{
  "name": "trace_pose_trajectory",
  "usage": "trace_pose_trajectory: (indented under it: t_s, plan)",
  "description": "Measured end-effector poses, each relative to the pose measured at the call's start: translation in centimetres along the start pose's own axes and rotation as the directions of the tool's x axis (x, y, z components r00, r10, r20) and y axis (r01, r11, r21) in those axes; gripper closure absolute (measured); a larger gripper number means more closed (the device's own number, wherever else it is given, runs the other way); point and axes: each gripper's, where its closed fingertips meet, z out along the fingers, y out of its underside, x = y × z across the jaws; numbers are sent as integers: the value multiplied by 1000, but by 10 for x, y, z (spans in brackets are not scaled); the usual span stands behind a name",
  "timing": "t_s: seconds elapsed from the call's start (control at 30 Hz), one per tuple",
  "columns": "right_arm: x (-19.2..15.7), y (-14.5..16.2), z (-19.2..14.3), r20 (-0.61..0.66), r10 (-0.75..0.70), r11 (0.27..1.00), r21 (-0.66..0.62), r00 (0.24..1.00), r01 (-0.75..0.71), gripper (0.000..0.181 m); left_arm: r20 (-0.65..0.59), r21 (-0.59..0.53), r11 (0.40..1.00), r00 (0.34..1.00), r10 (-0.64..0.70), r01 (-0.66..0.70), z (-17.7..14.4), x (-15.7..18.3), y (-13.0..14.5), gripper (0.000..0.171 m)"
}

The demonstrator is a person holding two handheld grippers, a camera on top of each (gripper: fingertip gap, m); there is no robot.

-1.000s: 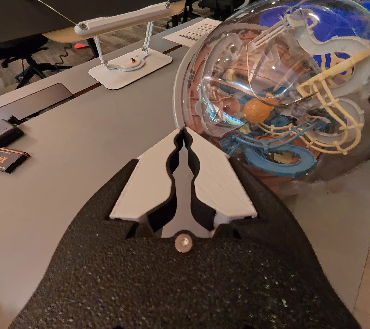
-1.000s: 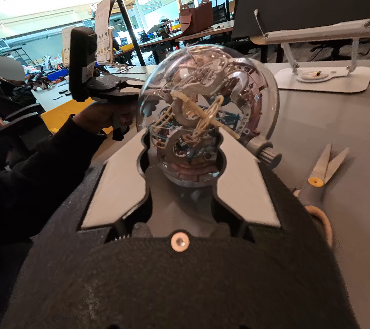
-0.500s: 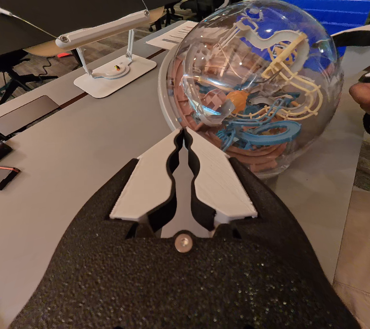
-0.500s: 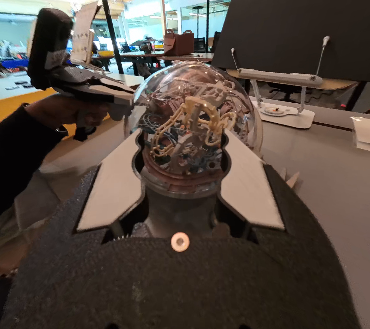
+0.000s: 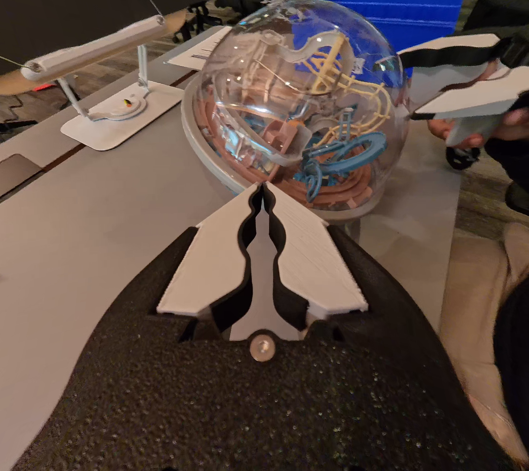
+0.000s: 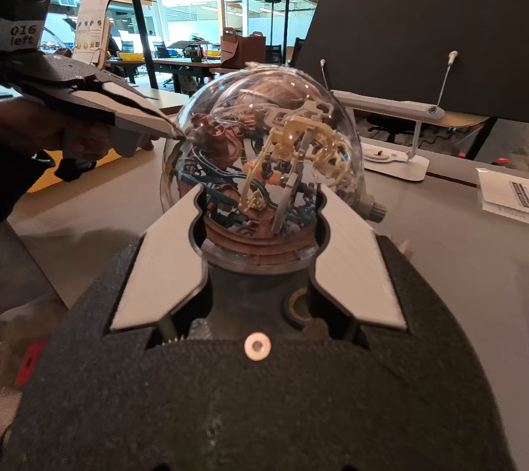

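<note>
A clear plastic ball (image 5: 294,113) with a coloured maze of tracks inside sits on the grey table (image 5: 114,228). My left gripper (image 5: 262,185) is shut and empty, with its tips against the ball's lower near side. In the right wrist view the left gripper (image 6: 171,130) touches the ball's (image 6: 260,156) upper left. My right gripper (image 6: 260,193) is open, with its fingers (image 6: 171,256) spread on either side of the ball's lower front. It also shows in the left wrist view (image 5: 406,85), with its tips at the ball's right side. A grey knob (image 6: 372,211) sticks out of the ball.
A white stand with a flat base (image 5: 114,119) and thin rods stands behind the ball, and shows in the right wrist view (image 6: 395,162). A printed sheet (image 6: 503,193) lies at the right. A blue bin (image 5: 400,13) is beyond the table edge. An orange-lined scissors handle (image 6: 297,305) lies under my right gripper.
The ball has turned and sits farther from my left gripper. My right gripper has swung round it and now shows at the right of the left wrist view. The scissors slid under it.
</note>
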Motion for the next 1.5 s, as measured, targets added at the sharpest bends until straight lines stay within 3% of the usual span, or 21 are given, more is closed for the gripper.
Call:
trace_pose_trajectory:
  t_s: [0.13, 0.2, 0.27, 0.37, 0.43, 0.5, 0.63, 0.73, 0.87, 1.0, 1.1, 1.23, 1.3, 1.4, 1.5]
  plan:
    - [2, 7, -2, 32, 37, 998, -50, 999, -35, 109, -249, -64, 998, 968, -1, -16, -16, 37, 11, 171]
    - [-1, 12, -3, 65, 35, 996, -83, 997, -30, 109, -230, -10, 998, 972, 53, -57, -26, 37, 2, 171]
    - [-3, 11, -4, 85, 45, 996, -82, 995, -38, 109, -187, 111, 994, 982, 42, -22, -37, 32, -26, 171]
    - [5, -7, -6, 53, 93, 995, 28, 994, -95, 110, -96, 312, 945, 993, -68, 95, -50, 16, -69, 149]
    - [3, -18, -5, 52, 170, 978, 110, 984, -175, 122, -85, 377, 917, 991, -103, 128, -47, 17, -81, 147]
    - [-9, -14, 1, 76, 185, 976, 100, 980, -192, 116, -56, 334, 934, 992, -112, 125, -26, 18, -72, 146]
    - [-12, -3, 8, 18, 68, 996, 54, 998, -68, 118, 25, 153, 983, 994, -103, 98, 20, 18, -33, 141]
    - [-17, 2, 9, 64, 106, 994, 32, 992, -108, 122, 55, 170, 981, 993, -104, 93, 24, 19, -33, 126]
    - [-18, 11, 11, 81, 117, 993, -7, 990, -116, 122, 31, 55, 995, 996, -80, 78, 26, 22, -15, 126]
    - [-31, 36, 13, 148, 58, 989, -145, 987, -37, 122, 3, -14, 996, 997, -83, 83, 23, 19, -2, 126]
    - [-26, 35, 11, 134, -2, 989, -143, 991, 22, 135, -14, 21, 990, 990, -137, 137, 15, 10, -6, 126]
    - [-2, 9, 7, 46, 96, 995, 10, 994, -96, 136, -3, 214, 934, 957, -291, 285, 5, -18, -29, 126]
    - [7, 5, 8, 11, 155, 985, 78, 988, -156, 136, 23, 262, 896, 926, -378, 359, 8, -34, -26, 126]
    - [-5, 28, 19, 51, 182, 983, -19, 982, -181, 135, 8, 192, 858, 874, -486, 476, 27, -39, -3, 126]
    - [-7, 37, 24, 17, 138, 988, -73, 990, -137, 135, -103, 193, 783, 805, -584, 592, 36, -32, -3, 126]
